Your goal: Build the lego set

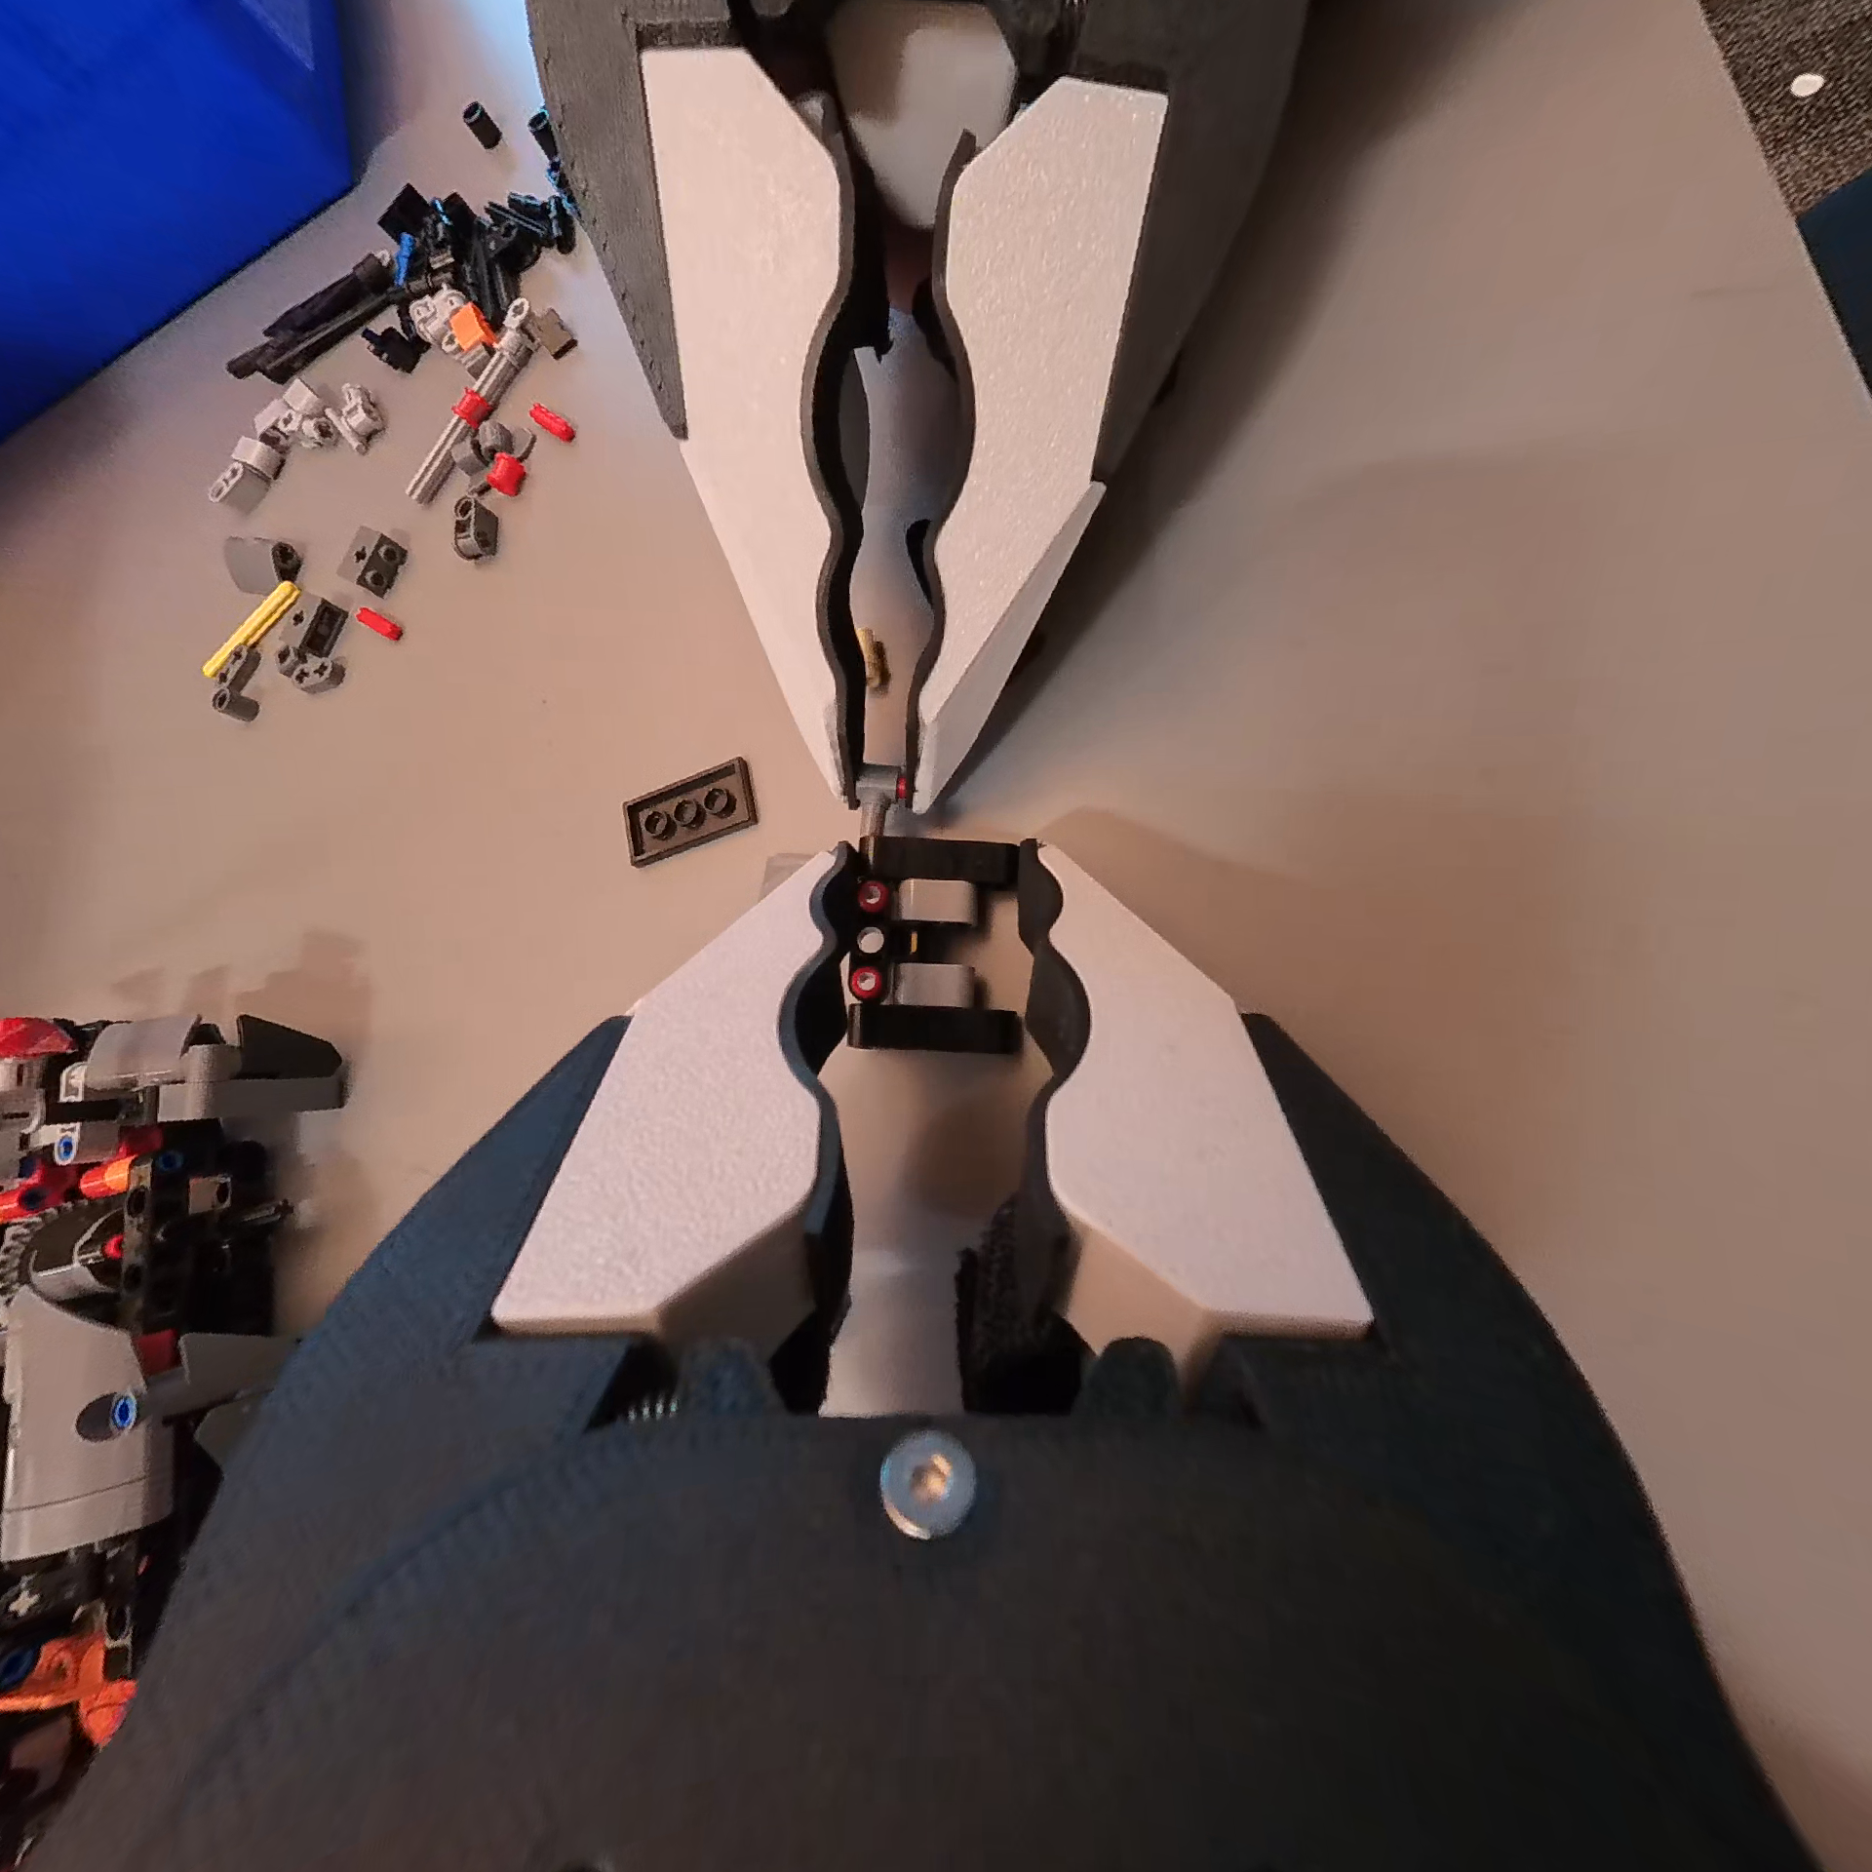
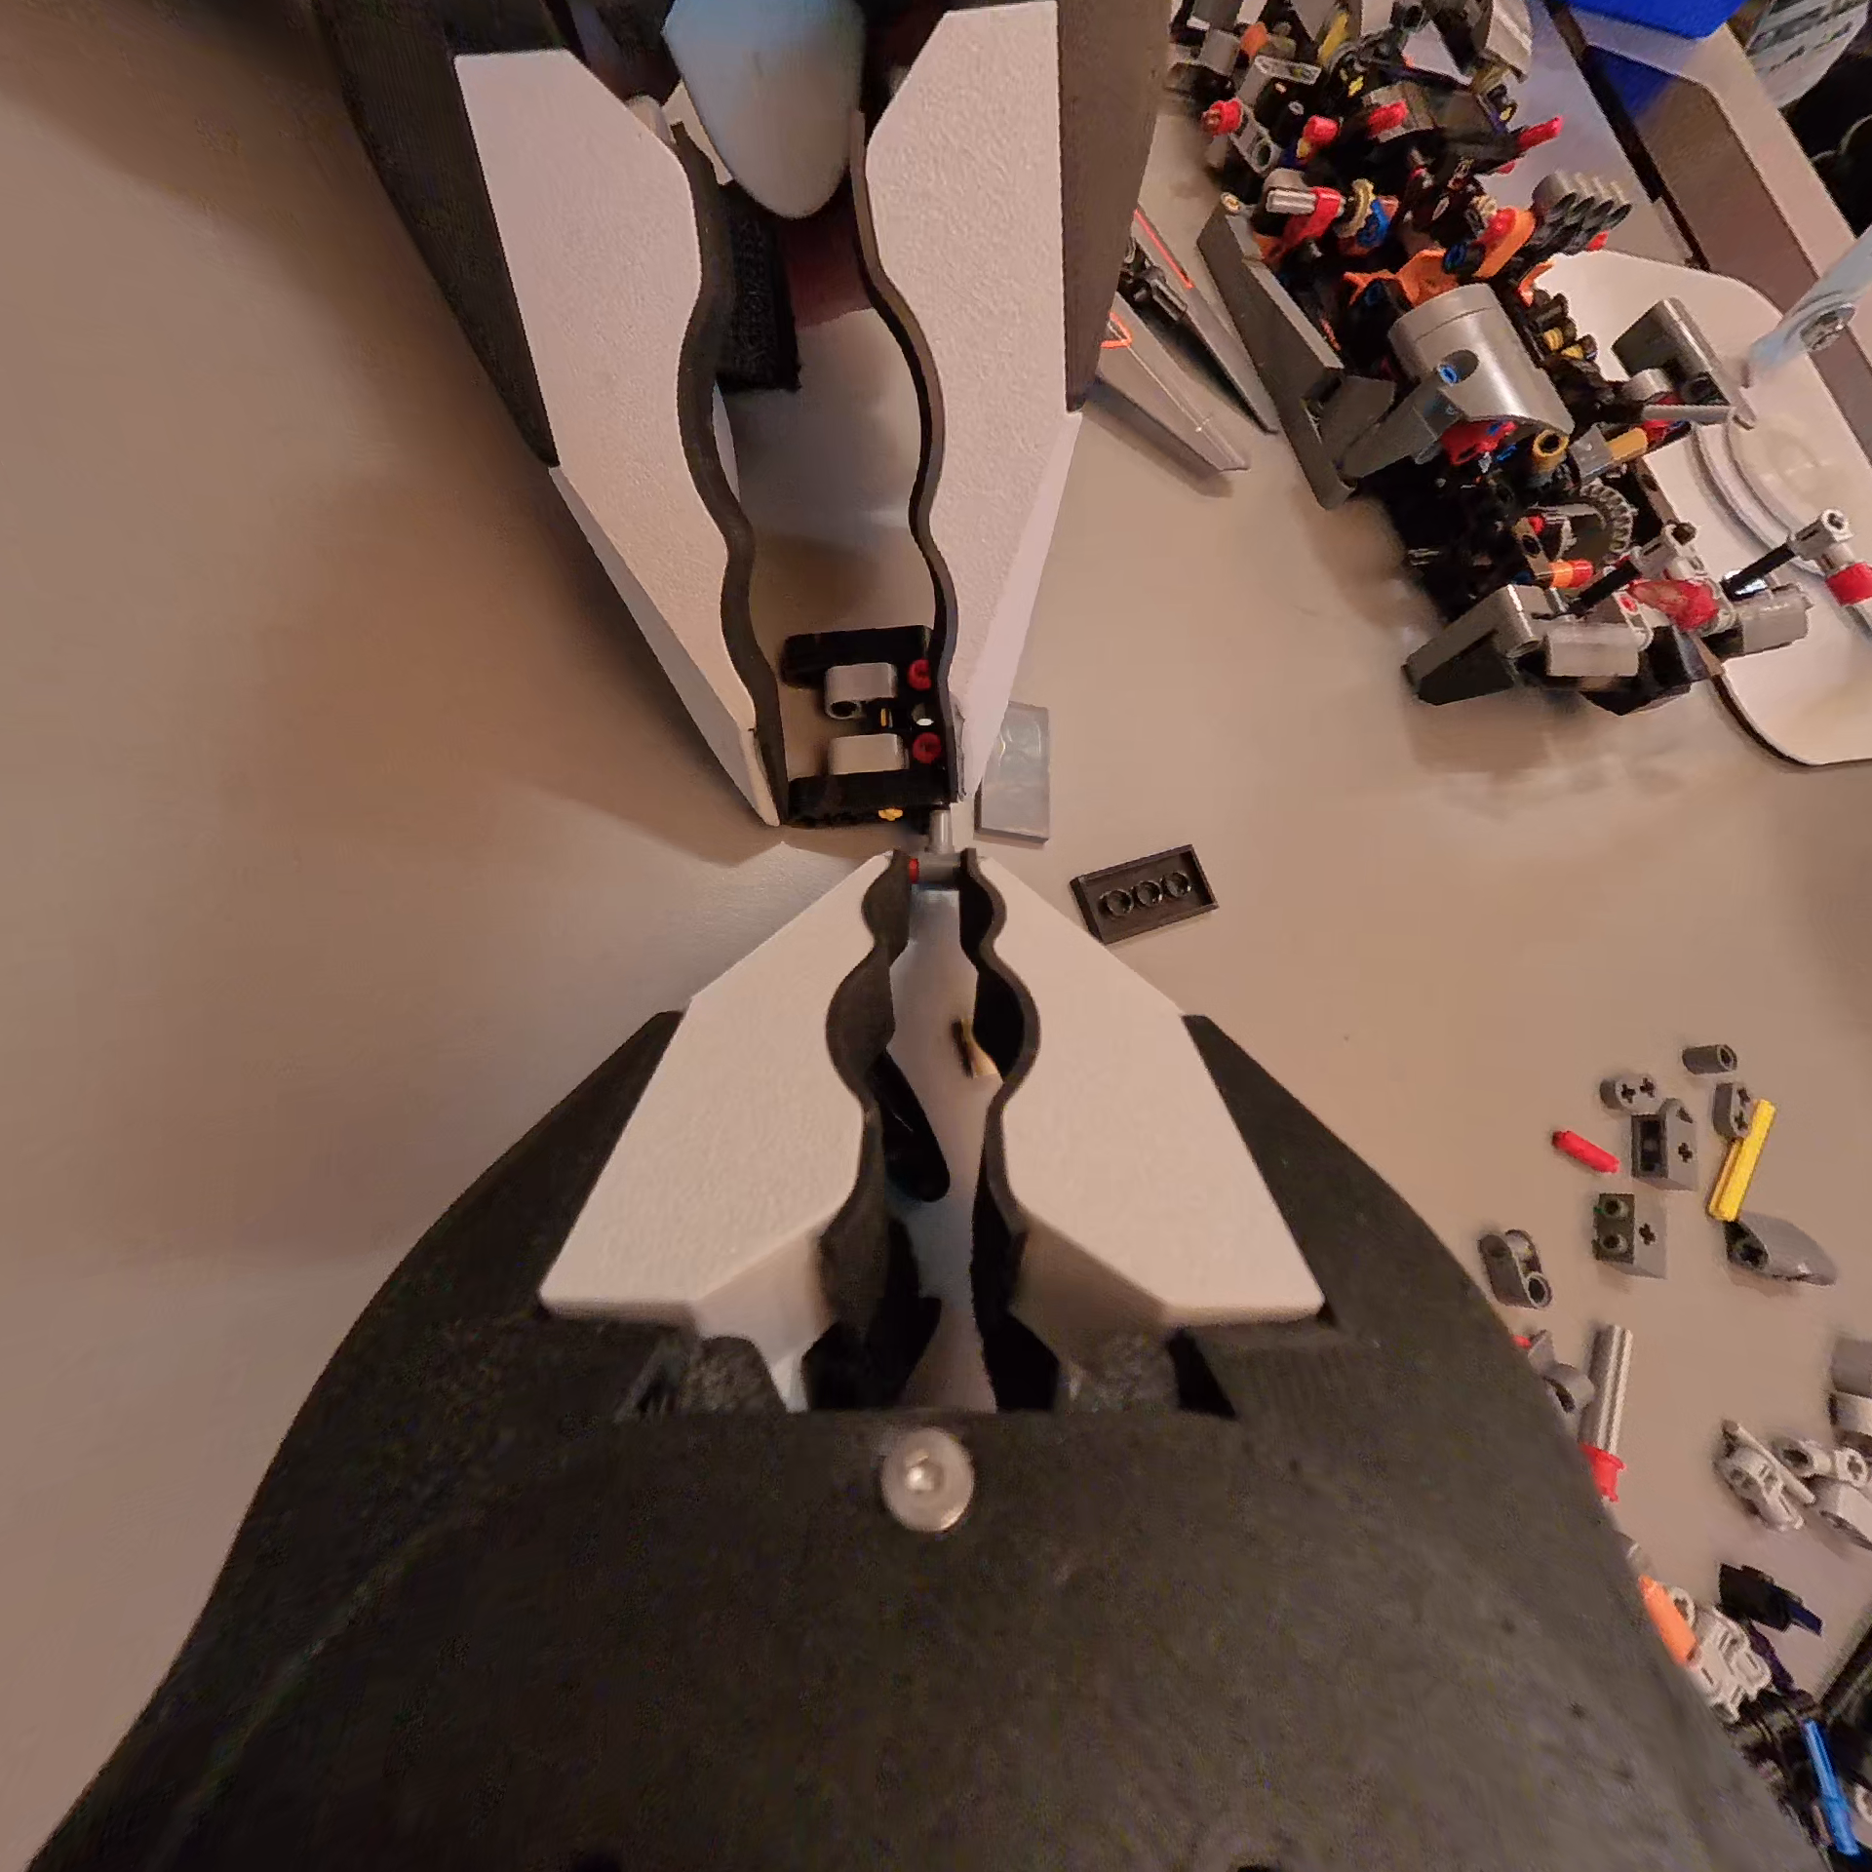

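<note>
Lego sub-assembly (image 1: 932, 947), black frame with two grey liftarms and two red pin ends, clamped crosswise between fingers of left tool (image 1: 937, 912); long axis running along the fingers, open ends of the black beams toward the right-hand finger in the left wrist view. Left tool partly closed, gripping the frame on both sides. Same sub-assembly (image 2: 866, 729) seen in right wrist view at tip of opposing tool.

Right tool (image 2: 934, 879) nearly fully closed, pinching a small grey connector with a red pin (image 2: 937, 859); its grey stub pointing straight ahead at the frame's near corner, touching or just short of it, cannot tell which. Same connector (image 1: 883, 792) in left wrist view, pointing at the black beam end. Both tools tip to tip above the tabletop (image 1: 1418, 709).

Dark flat plate with three holes (image 1: 691, 810) lying on the tabletop just beside the tool tips. Light grey tile (image 2: 1016, 772) flat beside it. Loose parts pile (image 1: 405, 405) farther off: grey connectors, red pins, yellow axle, black pieces. Large partly built model (image 2: 1499, 405) beyond. Blue bin (image 1: 152, 182) at the far edge.
</note>
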`<state>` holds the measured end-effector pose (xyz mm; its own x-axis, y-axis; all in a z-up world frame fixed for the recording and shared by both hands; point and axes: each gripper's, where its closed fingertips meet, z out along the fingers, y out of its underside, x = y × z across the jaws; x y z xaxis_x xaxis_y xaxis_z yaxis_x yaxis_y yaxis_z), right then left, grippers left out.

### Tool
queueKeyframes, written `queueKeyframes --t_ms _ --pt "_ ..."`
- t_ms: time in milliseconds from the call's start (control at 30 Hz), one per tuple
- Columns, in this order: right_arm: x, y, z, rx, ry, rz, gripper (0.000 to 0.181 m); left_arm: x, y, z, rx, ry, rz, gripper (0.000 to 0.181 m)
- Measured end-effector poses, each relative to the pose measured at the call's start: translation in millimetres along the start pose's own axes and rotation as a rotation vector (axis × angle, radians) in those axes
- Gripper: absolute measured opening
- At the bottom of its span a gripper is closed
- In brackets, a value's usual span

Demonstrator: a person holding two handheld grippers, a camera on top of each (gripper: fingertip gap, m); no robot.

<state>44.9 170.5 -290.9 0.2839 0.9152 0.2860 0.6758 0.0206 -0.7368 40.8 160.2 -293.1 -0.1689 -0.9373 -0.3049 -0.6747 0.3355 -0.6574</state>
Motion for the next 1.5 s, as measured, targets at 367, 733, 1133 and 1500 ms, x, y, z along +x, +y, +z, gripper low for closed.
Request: queueKeyframes --t_ms 367,733,1133,1500 --pt "-1.3 -1.1 0.4 -0.008 0.018 0.002 0.007 -0.6 0.0 0.4 0.010 0.000 -0.016 0.030" --pt "-1.3 -2.9 0.3 -0.019 0.035 -0.028 0.007 -0.7 -0.2 0.7 0.025 -0.002 -0.030 0.029" --pt "-1.4 -3.6 0.4 -0.019 0.015 -0.035 0.006 -0.5 -0.3 0.9 0.036 0.004 -0.041 0.029" --pt "-1.1 -3.3 0.4 -0.030 -0.044 -0.080 0.006 -0.2 -0.3 1.1 0.047 0.011 -0.050 0.029"
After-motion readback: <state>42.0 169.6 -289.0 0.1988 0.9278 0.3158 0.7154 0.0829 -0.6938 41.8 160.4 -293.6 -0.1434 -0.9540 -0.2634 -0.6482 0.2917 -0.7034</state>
